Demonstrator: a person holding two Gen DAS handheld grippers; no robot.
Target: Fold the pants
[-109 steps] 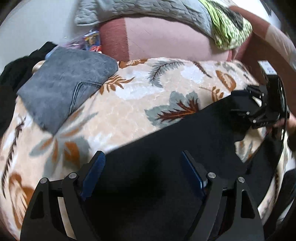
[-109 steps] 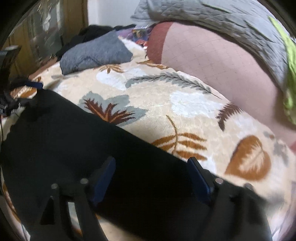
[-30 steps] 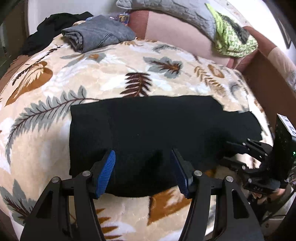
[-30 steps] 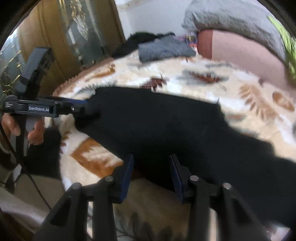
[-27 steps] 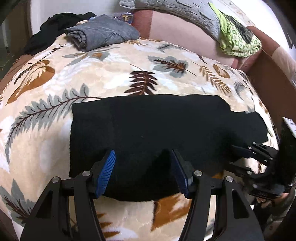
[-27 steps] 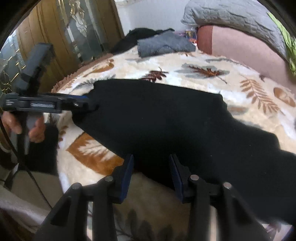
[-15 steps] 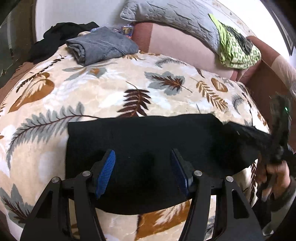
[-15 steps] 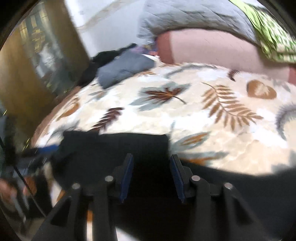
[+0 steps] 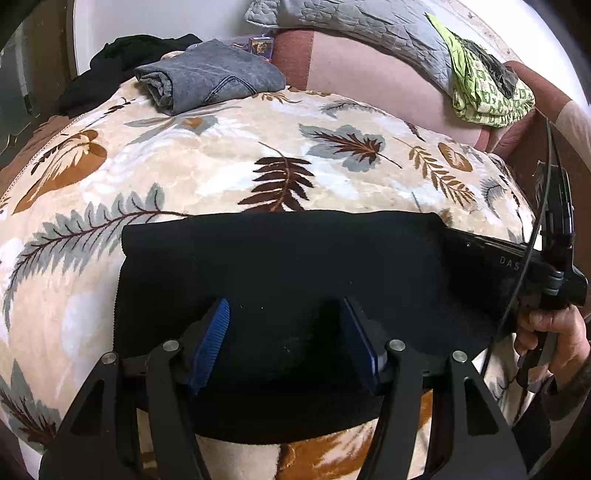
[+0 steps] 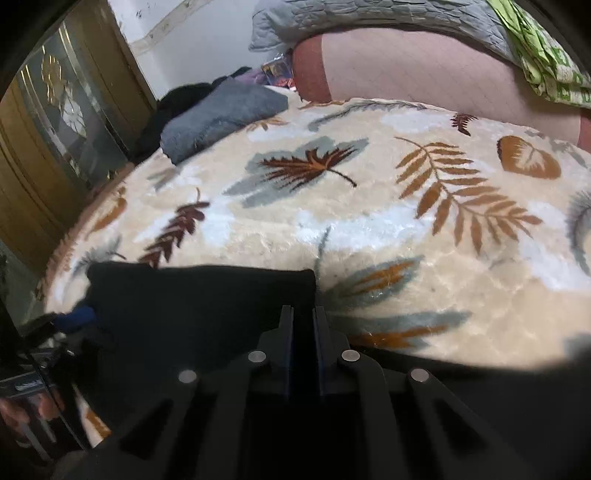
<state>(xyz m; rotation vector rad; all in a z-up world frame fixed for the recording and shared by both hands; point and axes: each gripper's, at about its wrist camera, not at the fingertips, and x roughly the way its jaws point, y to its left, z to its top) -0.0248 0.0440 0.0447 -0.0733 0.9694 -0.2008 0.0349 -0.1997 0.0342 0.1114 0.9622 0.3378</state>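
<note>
The black pants lie folded in a wide band on the leaf-patterned blanket. My left gripper is open, its blue pads over the near part of the pants, holding nothing. My right gripper is shut on the right end of the pants; it also shows in the left wrist view at the right edge, in a hand. The left gripper shows at the far left of the right wrist view.
Folded grey jeans and a dark garment lie at the back left. A grey quilted pillow and a green cloth rest on the pink headboard cushion. A wooden glass-panel door stands to the left.
My right gripper has closed on the right end of the pants and carried it leftward over the rest, shortening the band. My left gripper stayed open over the near edge.
</note>
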